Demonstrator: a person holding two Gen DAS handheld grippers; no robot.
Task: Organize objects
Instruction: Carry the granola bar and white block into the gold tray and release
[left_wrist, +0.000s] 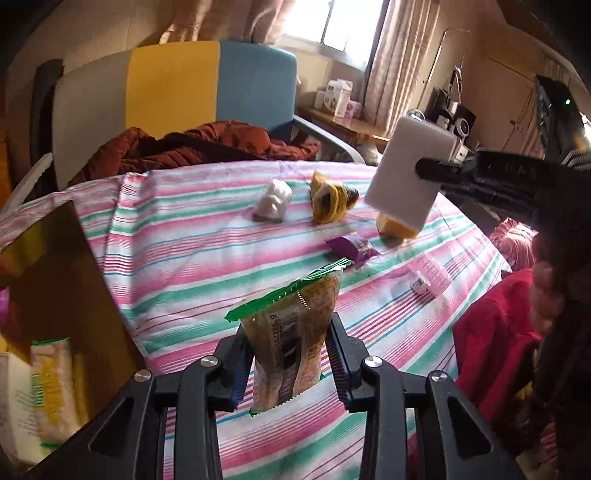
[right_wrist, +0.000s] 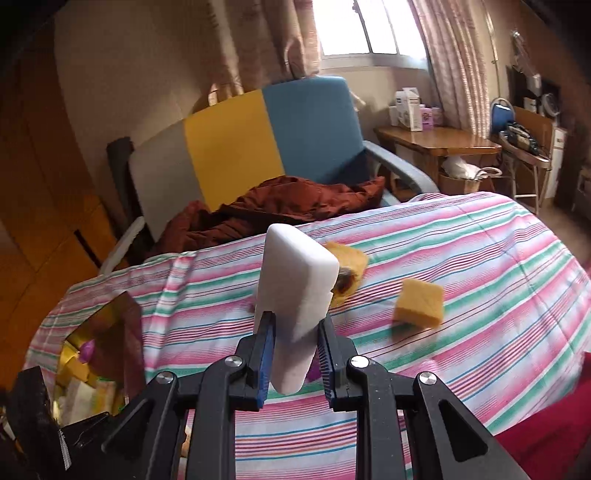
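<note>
My left gripper (left_wrist: 288, 360) is shut on a green-edged snack packet (left_wrist: 291, 332), held upright above the striped cloth (left_wrist: 192, 258). My right gripper (right_wrist: 295, 350) is shut on a white sponge block (right_wrist: 295, 295), lifted off the cloth; the same white sponge block (left_wrist: 408, 177) shows at the right in the left wrist view. On the cloth lie a yellow sponge (right_wrist: 419, 302), a yellow-brown wrapped snack (left_wrist: 328, 199), a purple packet (left_wrist: 351, 249), a white crumpled bag (left_wrist: 273, 201) and a small clear wrapped item (left_wrist: 421, 284).
An open box (left_wrist: 59, 280) with packets inside stands at the left edge of the cloth; the open box (right_wrist: 107, 350) also shows low left in the right wrist view. A rust-red jacket (right_wrist: 288, 206) lies on a grey-yellow-blue chair (right_wrist: 258, 140) behind. Red fabric (left_wrist: 495, 339) lies at the right.
</note>
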